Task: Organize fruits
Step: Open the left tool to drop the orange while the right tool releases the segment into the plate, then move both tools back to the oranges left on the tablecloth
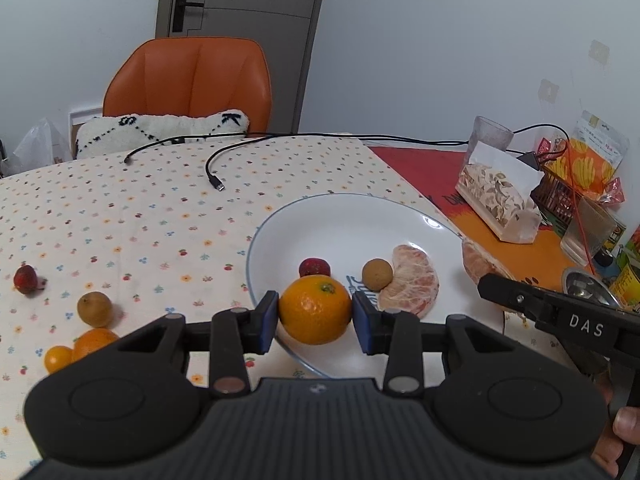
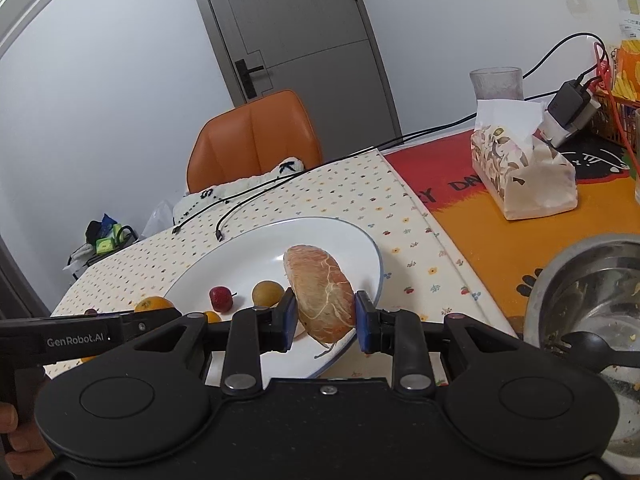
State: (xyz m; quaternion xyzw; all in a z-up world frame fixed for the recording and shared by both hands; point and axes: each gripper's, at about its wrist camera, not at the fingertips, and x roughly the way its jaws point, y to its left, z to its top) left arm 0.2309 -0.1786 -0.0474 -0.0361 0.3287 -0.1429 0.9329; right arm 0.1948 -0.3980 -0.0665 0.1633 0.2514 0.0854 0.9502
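Plate: white plate [image 1: 400, 216] with a thin blue rim and some blue writing in its middle that I can't read, sitting on the flowery tablecloth [image 1: 120, 208].

Left gripper: the left gripper [image 1: 315, 316] has its blue pads pinched on a glossy orange [image 1: 314, 309] with a green stem nub, right at the plate's near edge.

Right gripper: the right gripper [image 2: 325, 318] is clamped on a peeled pomelo segment [image 2: 322, 294], pinkish with white veiny pith and a loose thread dangling, over the plate's near side.

On the plate: one strawberry [image 1: 315, 267] just behind the orange, one brown longan [image 1: 377, 274], and one more pomelo wedge [image 1: 412, 280] touching that longan. So two pomelo pieces total, counting the held one.

Left of the plate, on the cloth: one strawberry [image 1: 25, 279], one longan [image 1: 95, 309], one orange [image 1: 94, 342] and one smaller yellow-orange fruit [image 1: 58, 358] touching it, probably a kumquat.

Right of the plate: a floral tissue box [image 2: 520, 172], a frosted glass [image 2: 496, 82] behind it, and a steel bowl [image 2: 584, 292] with a black spoon in it.

Writing: "DAS" on the right tool seen from the left camera, "GenRobot.AI" on the left tool seen from the right camera. The orange mat's lettering is only partly visible.
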